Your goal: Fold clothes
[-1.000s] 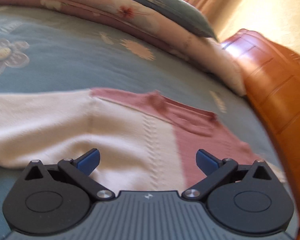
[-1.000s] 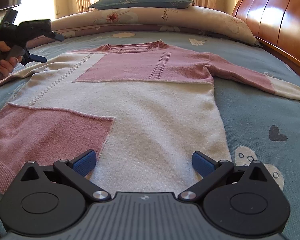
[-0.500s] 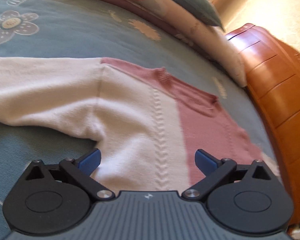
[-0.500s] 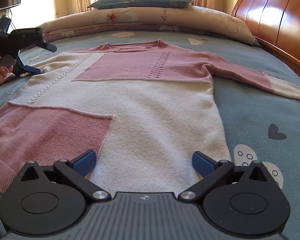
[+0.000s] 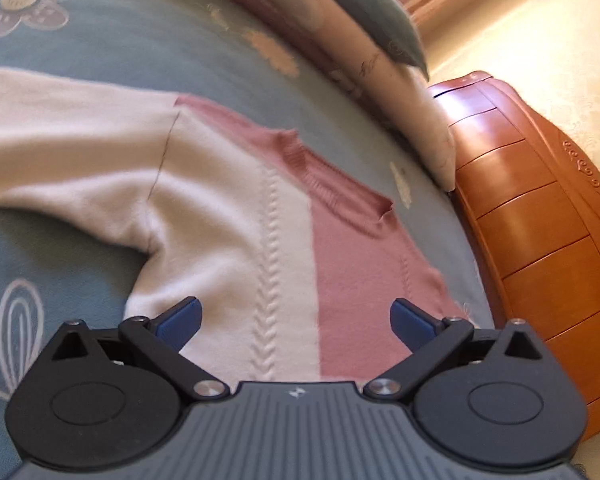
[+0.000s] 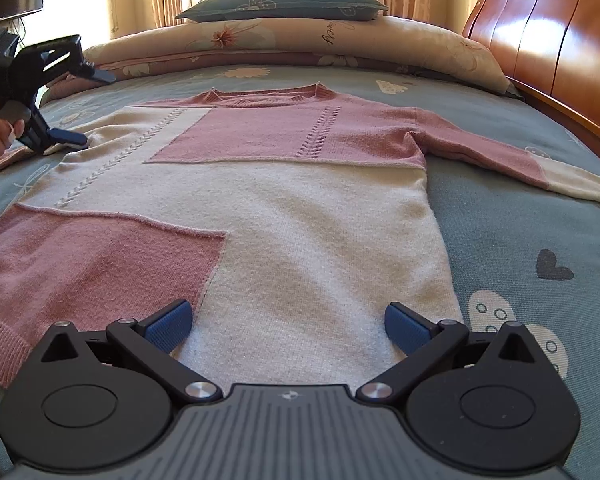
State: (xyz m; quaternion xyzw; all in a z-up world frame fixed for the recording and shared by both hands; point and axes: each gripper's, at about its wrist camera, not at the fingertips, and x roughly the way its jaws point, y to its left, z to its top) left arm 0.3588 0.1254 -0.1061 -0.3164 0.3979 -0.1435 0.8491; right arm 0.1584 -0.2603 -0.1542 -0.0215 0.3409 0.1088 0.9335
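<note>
Sweater (image 6: 284, 208) flat on bed (image 6: 540, 216), left gripper (image 6: 82, 110) seemingly touching its armpit, agape.

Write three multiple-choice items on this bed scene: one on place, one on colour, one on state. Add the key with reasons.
1. Where does the green pillow lie?
A. On the floral bolster
B. On the sweater
C. Against the headboard

2. Which colours make up the sweater?
A. Blue and grey
B. Pink and cream
C. All cream

3. How do the right gripper jaws stand?
A. Shut on the hem
B. Shut on nothing
C. Open over the hem

Key: 1 A, the pillow sits atop the long bolster. 2 B, pink panels adjoin cream ones. 3 C, a wide gap with bare knit shows between the jaws.
</note>
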